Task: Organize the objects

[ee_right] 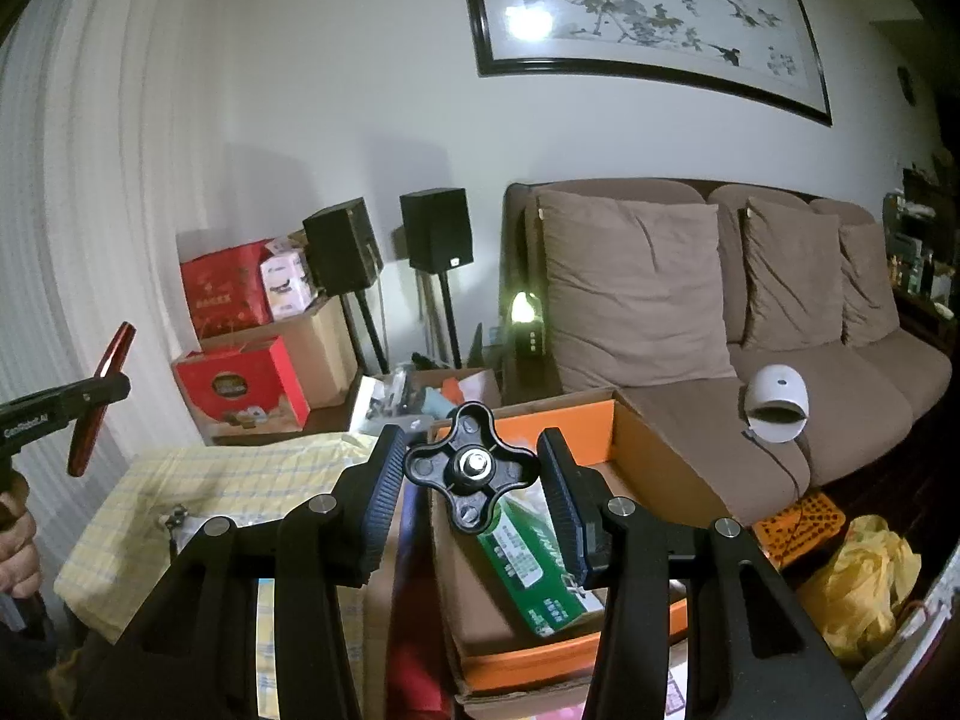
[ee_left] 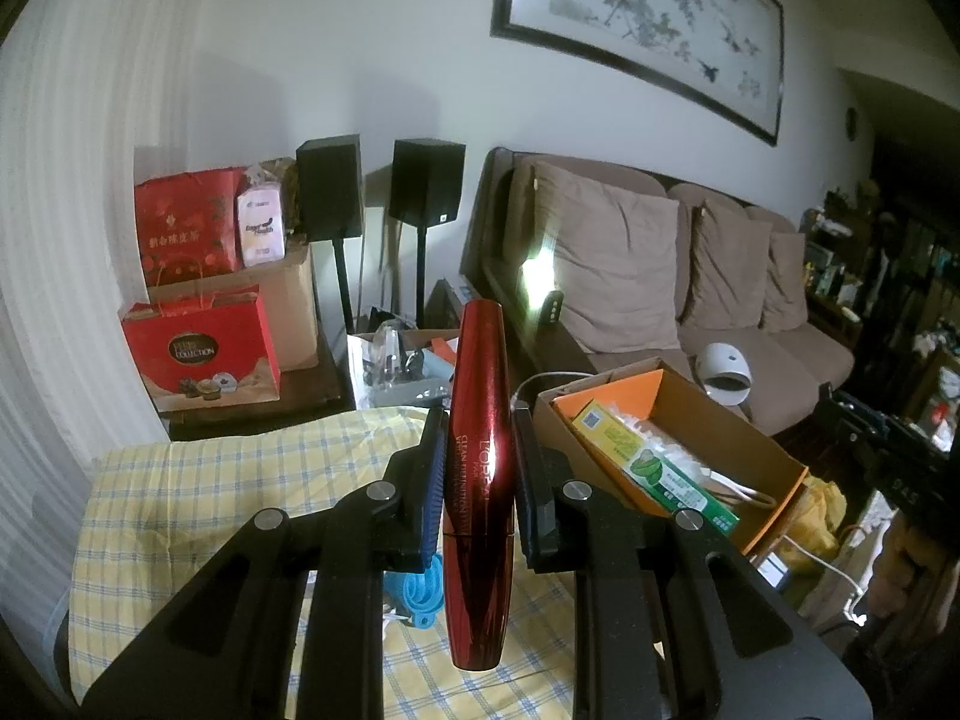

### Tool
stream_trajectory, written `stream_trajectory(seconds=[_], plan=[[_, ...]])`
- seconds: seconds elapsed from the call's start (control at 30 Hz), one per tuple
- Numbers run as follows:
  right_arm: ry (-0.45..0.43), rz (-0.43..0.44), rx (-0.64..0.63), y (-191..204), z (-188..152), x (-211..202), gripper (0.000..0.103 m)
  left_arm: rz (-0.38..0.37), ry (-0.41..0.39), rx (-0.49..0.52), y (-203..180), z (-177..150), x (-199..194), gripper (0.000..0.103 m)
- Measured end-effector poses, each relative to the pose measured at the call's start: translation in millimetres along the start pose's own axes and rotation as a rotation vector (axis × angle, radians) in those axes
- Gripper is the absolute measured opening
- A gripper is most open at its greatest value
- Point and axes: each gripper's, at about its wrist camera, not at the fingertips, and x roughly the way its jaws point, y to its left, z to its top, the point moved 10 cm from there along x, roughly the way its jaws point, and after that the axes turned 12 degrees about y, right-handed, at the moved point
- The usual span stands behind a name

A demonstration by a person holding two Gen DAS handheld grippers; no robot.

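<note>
Glossy red mascara tube (ee_left: 480,468), matt black plastic knob (ee_right: 471,471), checked cloth (ee_left: 198,516)

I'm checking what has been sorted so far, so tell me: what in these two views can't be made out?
- Orange box floor, right wrist view: hidden behind the black knob held in the right gripper and the green carton.
- Blue plastic item, left wrist view: mostly hidden behind the left gripper and red mascara tube; kind unclear.
- Small metal thing on the checked cloth: too small to identify.
- Shelves, left wrist view: dark, cut off.
</note>
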Motion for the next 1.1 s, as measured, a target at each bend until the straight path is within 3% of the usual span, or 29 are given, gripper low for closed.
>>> stream_trajectory(seconds=[1.1], plan=[[-0.013, -0.024, 0.046, -25.6, 1.8, -7.5, 0.046, -0.018, -0.005, 0.025, -20.9, 9.8, -0.6, 0.019]])
